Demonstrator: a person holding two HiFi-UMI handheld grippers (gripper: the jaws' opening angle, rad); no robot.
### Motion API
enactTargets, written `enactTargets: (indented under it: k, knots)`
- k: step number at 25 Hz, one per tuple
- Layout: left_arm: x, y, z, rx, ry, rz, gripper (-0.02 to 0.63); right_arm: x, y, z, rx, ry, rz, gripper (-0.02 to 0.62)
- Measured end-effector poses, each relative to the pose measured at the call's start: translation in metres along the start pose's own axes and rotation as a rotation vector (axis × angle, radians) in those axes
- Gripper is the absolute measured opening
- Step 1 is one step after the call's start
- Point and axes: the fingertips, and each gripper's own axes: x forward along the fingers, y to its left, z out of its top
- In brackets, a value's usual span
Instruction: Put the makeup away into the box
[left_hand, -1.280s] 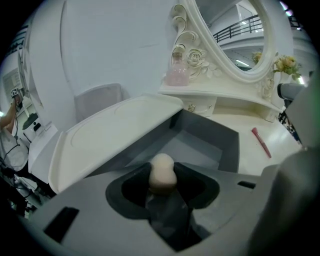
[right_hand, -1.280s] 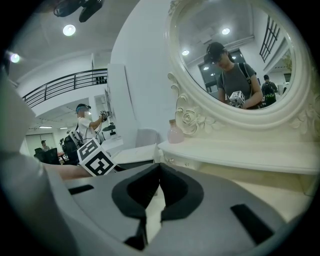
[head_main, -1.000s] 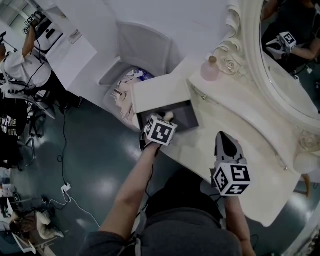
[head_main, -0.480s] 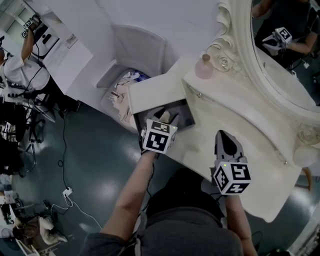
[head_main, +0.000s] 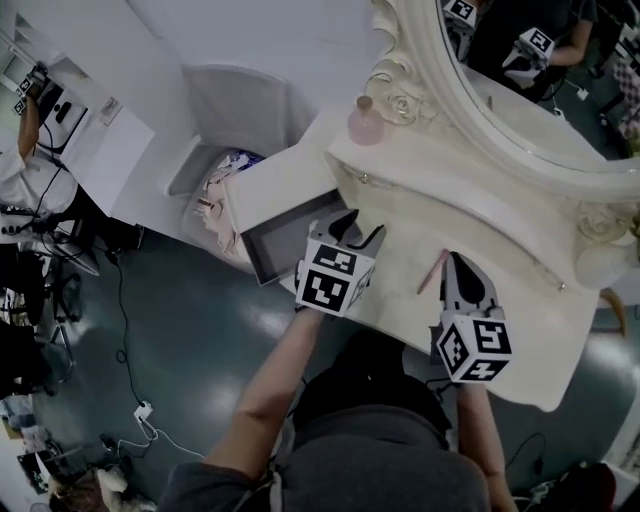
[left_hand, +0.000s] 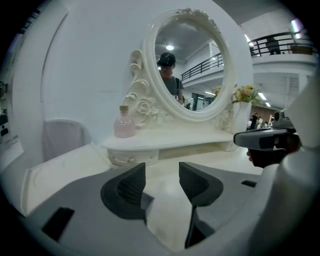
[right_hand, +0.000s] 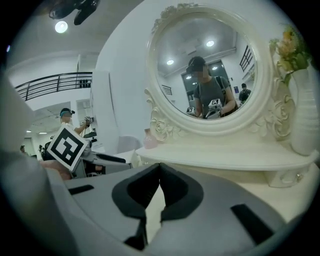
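The grey box lies open at the left end of the white dressing table; I cannot make out what is in it. My left gripper hovers just right of the box, over the tabletop. Its jaws have just been opening and stand open with nothing between them. A thin pink makeup stick lies on the table. My right gripper is right beside it, shut and holding nothing. A pink bottle stands on the raised shelf by the mirror.
The oval mirror in its ornate frame runs along the back of the table. A white vase stands at the right end. A grey bin with litter sits past the table's left end. Other people work far off at the left.
My left gripper has risen out of the box and moved right over the tabletop. The right gripper has shifted a little, and the pink stick now shows beside it.
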Motion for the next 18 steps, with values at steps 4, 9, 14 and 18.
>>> enactTargets:
  k: [4,9,14,18]
  knots:
    - [0.019,-0.049,-0.008,0.062,0.037,-0.101,0.208,-0.02,-0.023,-0.001,0.026,-0.018,-0.077,0.005]
    - [0.043,-0.093,-0.026,0.104,0.095,-0.195,0.209,-0.043,-0.041,-0.004,0.053,-0.034,-0.153,0.005]
    - [0.062,-0.125,-0.044,0.141,0.152,-0.247,0.207,-0.064,-0.058,-0.008,0.072,-0.047,-0.212,0.005]
    - [0.075,-0.143,-0.06,0.179,0.195,-0.259,0.207,-0.074,-0.068,-0.01,0.084,-0.05,-0.242,0.005]
